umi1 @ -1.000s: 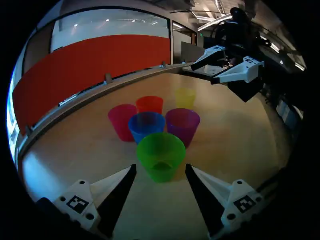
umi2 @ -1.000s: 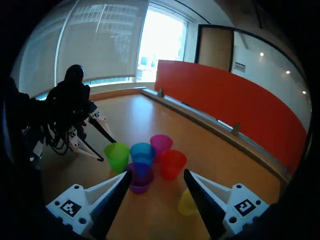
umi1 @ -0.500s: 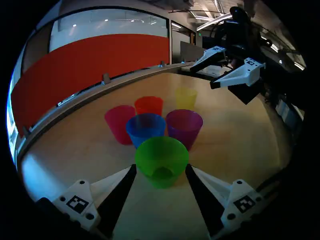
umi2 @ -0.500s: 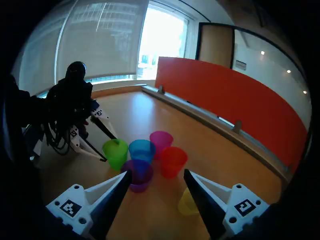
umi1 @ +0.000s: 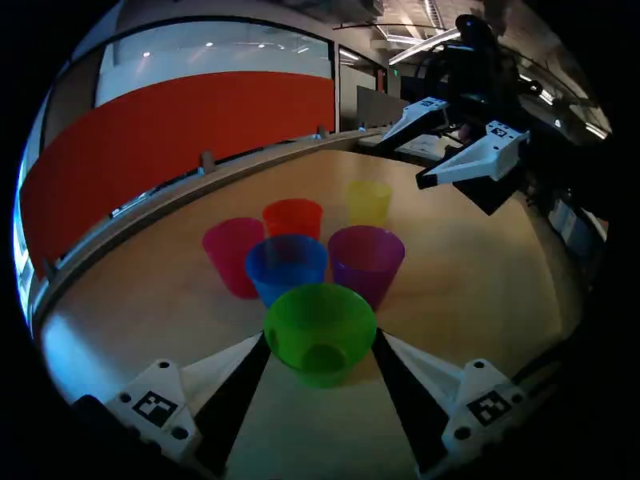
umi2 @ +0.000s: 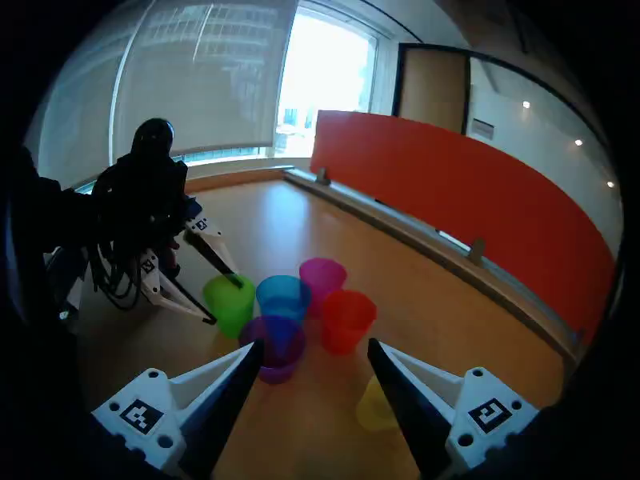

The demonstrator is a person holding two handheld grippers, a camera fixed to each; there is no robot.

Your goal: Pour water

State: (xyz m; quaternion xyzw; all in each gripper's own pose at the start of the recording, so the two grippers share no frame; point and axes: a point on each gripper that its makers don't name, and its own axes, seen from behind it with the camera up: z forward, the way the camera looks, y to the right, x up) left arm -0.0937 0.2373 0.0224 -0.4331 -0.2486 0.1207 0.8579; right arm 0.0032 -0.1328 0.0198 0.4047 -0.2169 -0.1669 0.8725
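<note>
The left gripper (umi1: 322, 339) had its jaws spread wide, and the green cup (umi1: 320, 332) stood upright between them on the table (umi1: 480, 272). The fingertips sat right at the cup's sides, but it could not be told whether they pressed on it. A dark patch lay at the bottom of the green cup, either water or shadow. Just behind the green cup stood the blue cup (umi1: 286, 268). The purple cup (umi1: 366, 258) was behind the green cup to the right and the pink cup (umi1: 232, 254) behind it to the left, as the left gripper view had it. Farther behind the green cup came the orange cup (umi1: 293, 218). The yellow cup (umi1: 368, 200) stood farther still and to the right, apart from the cluster. Well beyond the green cup and above the table hung the right gripper (umi1: 398, 162), its jaws open with nothing between them. In the right gripper view its fingers framed the purple and orange cups, with the green cup beyond them to the left. Farthest from the green cup, a red panel (umi1: 160, 136) ran along the table's far edge.
</note>
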